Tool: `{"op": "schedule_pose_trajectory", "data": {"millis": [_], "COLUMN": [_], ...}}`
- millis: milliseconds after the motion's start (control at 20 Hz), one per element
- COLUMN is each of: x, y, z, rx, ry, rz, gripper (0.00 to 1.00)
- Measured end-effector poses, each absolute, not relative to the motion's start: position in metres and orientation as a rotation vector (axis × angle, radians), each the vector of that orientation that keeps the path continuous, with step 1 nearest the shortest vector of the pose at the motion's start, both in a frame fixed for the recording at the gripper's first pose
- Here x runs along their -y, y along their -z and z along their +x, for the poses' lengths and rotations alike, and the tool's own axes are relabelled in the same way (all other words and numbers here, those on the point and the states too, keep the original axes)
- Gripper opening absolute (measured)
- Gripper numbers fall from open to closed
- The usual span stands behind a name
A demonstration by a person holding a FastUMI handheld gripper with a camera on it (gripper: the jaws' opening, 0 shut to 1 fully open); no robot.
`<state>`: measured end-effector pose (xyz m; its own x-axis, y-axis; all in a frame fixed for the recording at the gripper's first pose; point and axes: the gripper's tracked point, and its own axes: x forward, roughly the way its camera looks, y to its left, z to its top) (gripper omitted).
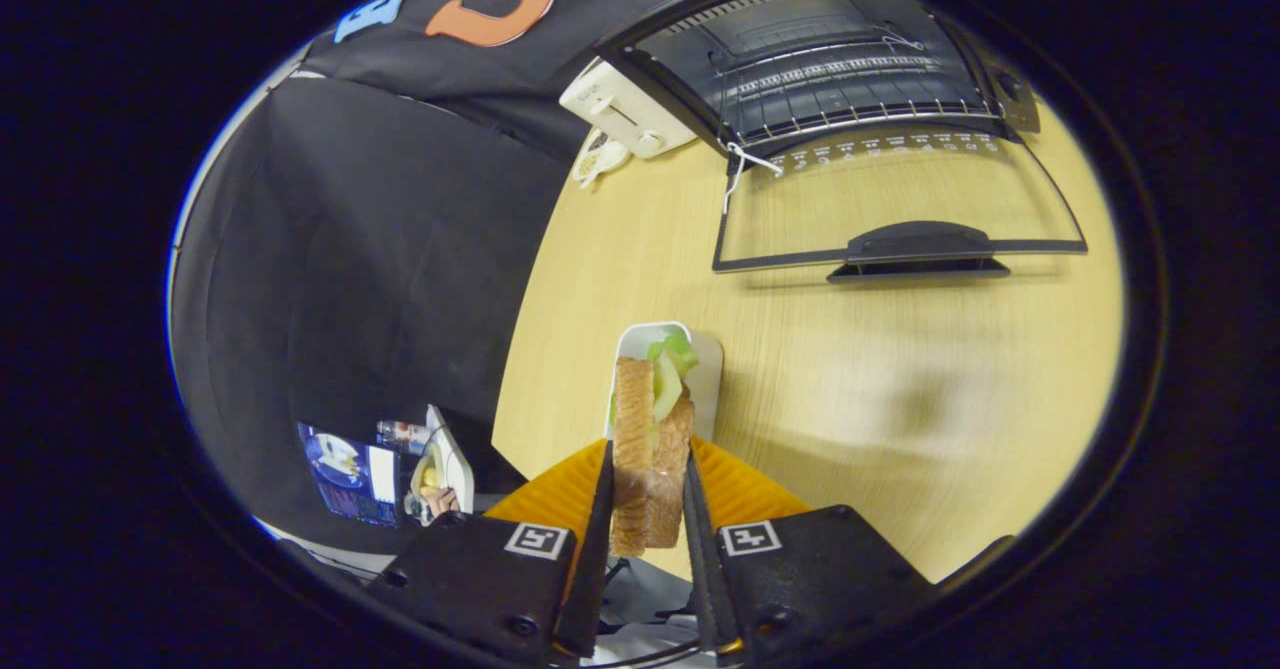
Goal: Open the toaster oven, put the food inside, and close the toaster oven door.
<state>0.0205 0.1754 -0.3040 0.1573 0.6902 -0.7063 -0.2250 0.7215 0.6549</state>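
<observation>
My gripper (pixel 648 494) is shut on a sandwich (pixel 650 439) of brown bread with green lettuce, held on edge between both fingers above the wooden table (pixel 900 369). Just under the sandwich's far end lies a small white plate (pixel 708 369). Well beyond the fingers, at the table's far side, stands the black toaster oven (pixel 830 59) with its glass door (pixel 900 209) folded down flat onto the table, handle (pixel 918 247) toward me. The wire rack (pixel 850 99) inside is bare.
A white pop-up toaster (pixel 625 109) stands left of the oven, with a small white item (pixel 598 157) in front of it. The table's edge curves down on the left, where black cloth hangs. Low on the left lie some packets and a booklet (pixel 350 469).
</observation>
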Motion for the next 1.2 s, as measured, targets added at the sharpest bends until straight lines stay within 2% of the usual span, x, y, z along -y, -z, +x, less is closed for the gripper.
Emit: {"op": "schedule_pose_trajectory", "data": {"millis": [150, 600, 850, 1200], "x": [-0.178, -0.173, -0.162, -0.122], "y": [0.292, 0.243, 0.239, 0.241], "z": [0.013, 0.038, 0.07, 0.143], "rx": [-1.241, -1.037, -0.916, -0.666], "ry": [-0.732, -0.857, -0.8, -0.574], "rz": [0.451, 0.637, 0.732, 0.915], "gripper": [0.42, 0.35, 0.35, 0.35]}}
